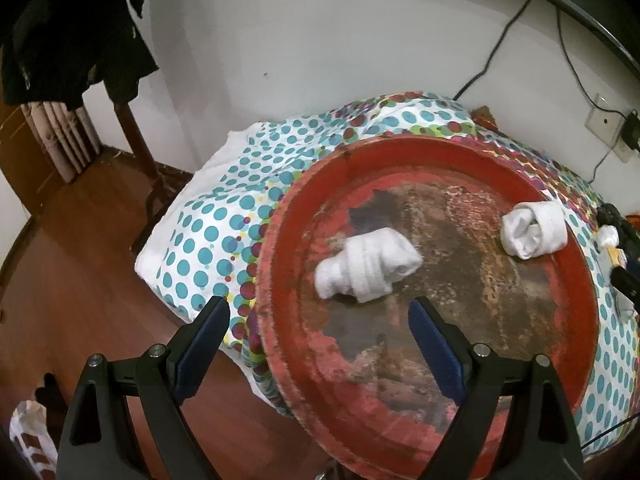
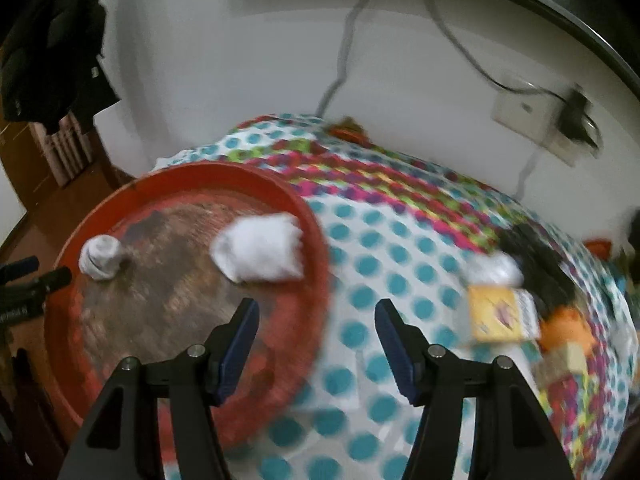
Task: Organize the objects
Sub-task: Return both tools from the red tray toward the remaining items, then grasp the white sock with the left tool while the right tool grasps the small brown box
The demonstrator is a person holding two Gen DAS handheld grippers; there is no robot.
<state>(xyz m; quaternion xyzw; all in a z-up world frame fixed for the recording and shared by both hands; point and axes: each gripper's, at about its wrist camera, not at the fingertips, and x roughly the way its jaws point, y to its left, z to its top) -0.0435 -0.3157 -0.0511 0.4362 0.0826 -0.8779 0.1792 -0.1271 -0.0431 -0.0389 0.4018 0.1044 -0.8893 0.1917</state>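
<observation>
A worn round red tray (image 1: 400, 148) (image 2: 200, 172) lies on a cloth with teal dots (image 1: 208, 232) (image 2: 400, 272). Two rolled white socks rest in it: one near the middle (image 1: 366, 266) (image 2: 100, 258), the other against the far rim (image 1: 534, 230) (image 2: 260, 248). My left gripper (image 1: 318, 308) hangs open over the tray's near-left rim, just short of the middle sock, with nothing between its fingers. My right gripper (image 2: 316, 306) is open and empty, above the tray's right edge and the cloth. The right wrist view is blurred by motion.
To the right of the tray lie a white bundle (image 2: 496, 268), a yellow box (image 2: 500, 314), an orange item (image 2: 568, 328) and a dark object (image 2: 536, 256). A white wall with cables and a socket (image 2: 532, 116) stands behind. Wooden floor (image 1: 80, 280) lies left.
</observation>
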